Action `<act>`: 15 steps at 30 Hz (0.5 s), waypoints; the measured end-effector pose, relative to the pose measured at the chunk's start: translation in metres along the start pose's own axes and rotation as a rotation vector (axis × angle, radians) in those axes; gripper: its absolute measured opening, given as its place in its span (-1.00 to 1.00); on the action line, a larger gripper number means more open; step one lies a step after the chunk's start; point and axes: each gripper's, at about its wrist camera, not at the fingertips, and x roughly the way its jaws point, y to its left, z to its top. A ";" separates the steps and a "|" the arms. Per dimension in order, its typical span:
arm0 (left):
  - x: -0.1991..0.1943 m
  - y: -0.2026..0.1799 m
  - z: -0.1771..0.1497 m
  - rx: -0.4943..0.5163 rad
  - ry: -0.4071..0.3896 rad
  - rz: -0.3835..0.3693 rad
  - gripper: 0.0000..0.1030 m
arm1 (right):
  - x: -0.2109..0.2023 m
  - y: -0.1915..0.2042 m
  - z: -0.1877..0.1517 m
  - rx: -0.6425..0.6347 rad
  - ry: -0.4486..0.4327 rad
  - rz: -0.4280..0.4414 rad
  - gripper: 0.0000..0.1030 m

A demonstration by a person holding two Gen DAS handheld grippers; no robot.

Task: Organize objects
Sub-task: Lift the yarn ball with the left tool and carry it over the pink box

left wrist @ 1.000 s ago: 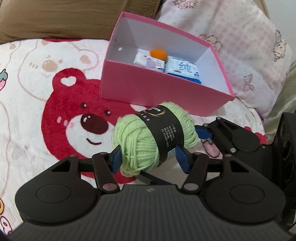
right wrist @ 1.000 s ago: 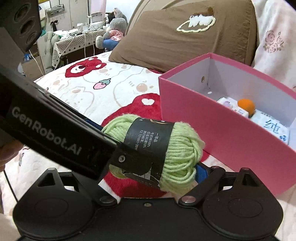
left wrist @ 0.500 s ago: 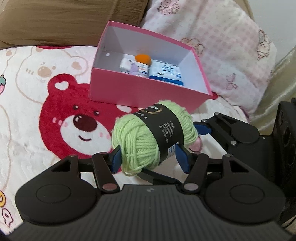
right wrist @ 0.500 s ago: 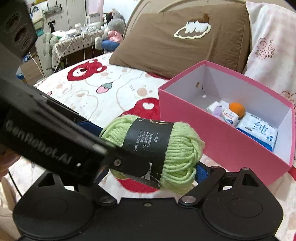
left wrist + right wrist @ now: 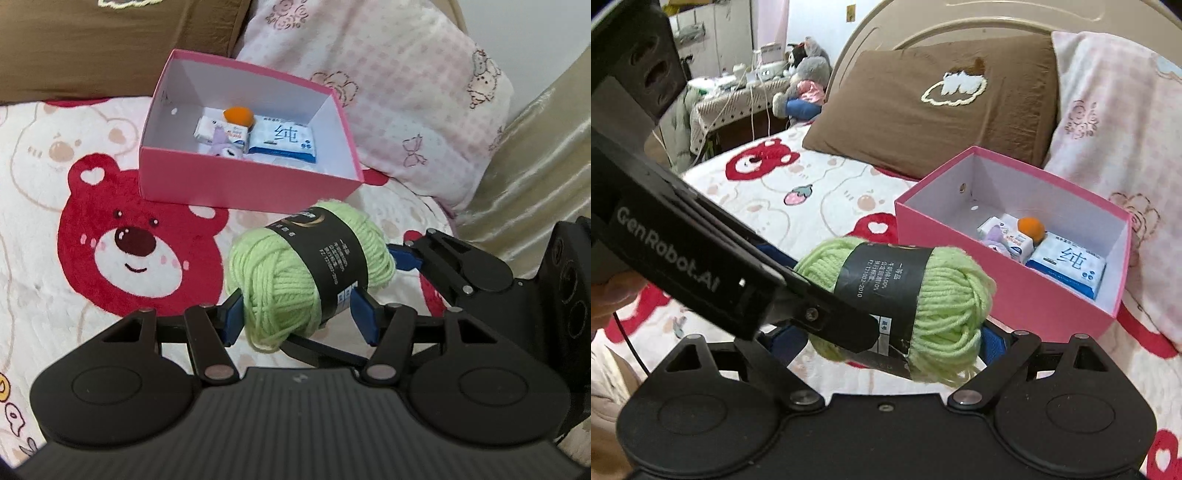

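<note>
A light green yarn ball (image 5: 284, 284) with a black label is held in the air above the bed. My left gripper (image 5: 297, 317) is shut on its near end. My right gripper (image 5: 886, 341) is shut on it too, gripping crosswise; the yarn ball also shows in the right wrist view (image 5: 934, 302). The right gripper's fingers (image 5: 406, 258) touch the ball's far right end. An open pink box (image 5: 240, 181) lies beyond the ball on the bed; it also shows in the right wrist view (image 5: 1008, 291). It holds a blue-white tissue pack (image 5: 284, 142), a small white pack (image 5: 221, 131), an orange ball (image 5: 239, 115) and a purple toy (image 5: 225, 146).
The bed has a bear-print blanket (image 5: 129, 251). A brown pillow (image 5: 934, 103) and a pink patterned pillow (image 5: 399, 92) lie behind the box. A beige headboard (image 5: 997, 22) stands at the back. A side table with plush toys (image 5: 805, 81) is far left.
Both grippers have lifted the yarn ball higher and drawn back from the box, so more of the box's inside shows. The grips have not changed.
</note>
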 end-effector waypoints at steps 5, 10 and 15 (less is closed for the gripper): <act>-0.009 -0.010 0.006 0.025 0.006 -0.014 0.12 | -0.017 0.002 0.001 0.033 -0.017 -0.004 0.84; -0.020 -0.022 0.012 0.082 -0.018 0.007 0.12 | -0.024 0.003 0.005 0.058 -0.019 -0.018 0.84; -0.029 -0.031 0.022 0.120 -0.047 0.019 0.12 | -0.024 0.008 0.013 0.053 0.000 -0.049 0.84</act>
